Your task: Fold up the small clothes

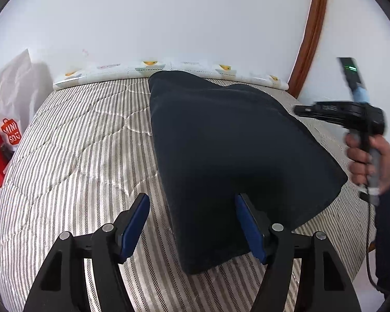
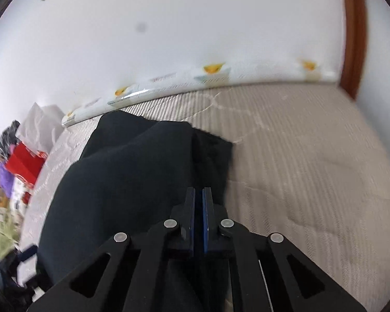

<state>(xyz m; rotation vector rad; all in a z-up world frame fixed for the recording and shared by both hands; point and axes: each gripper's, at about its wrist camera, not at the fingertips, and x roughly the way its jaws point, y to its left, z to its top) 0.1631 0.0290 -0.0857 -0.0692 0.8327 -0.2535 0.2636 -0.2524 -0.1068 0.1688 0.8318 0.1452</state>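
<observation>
Dark navy garment (image 1: 236, 156) lies on a striped quilted mattress (image 1: 78, 143), its near edge reaching almost to the left gripper (image 1: 192, 223). That gripper's blue-padded jaws stand wide apart and hold nothing; the right-hand pad sits over the cloth's near left part, though contact cannot be confirmed. In the right wrist view, the right gripper (image 2: 200, 200) has its jaws pressed nearly together at the garment's right edge; a fold of dark cloth appears to be pinched between them, but motion blur leaves this uncertain.

Farther off, the garment spreads toward the far side of the mattress in a broad, rounded shape, with a bulge suggesting a doubled layer. It looks soft, thick and limp, probably light, and likely to sag or slide rather than keep a crease. Good places to grip seem to be the near corners or the right edge, pinching all layers together.

At the right, a hand (image 1: 369, 158) holds the handle of the other gripper device. Beyond the mattress, a patterned strip (image 1: 169, 69) runs along a white wall. Far left stand shopping bags (image 1: 10, 119).
</observation>
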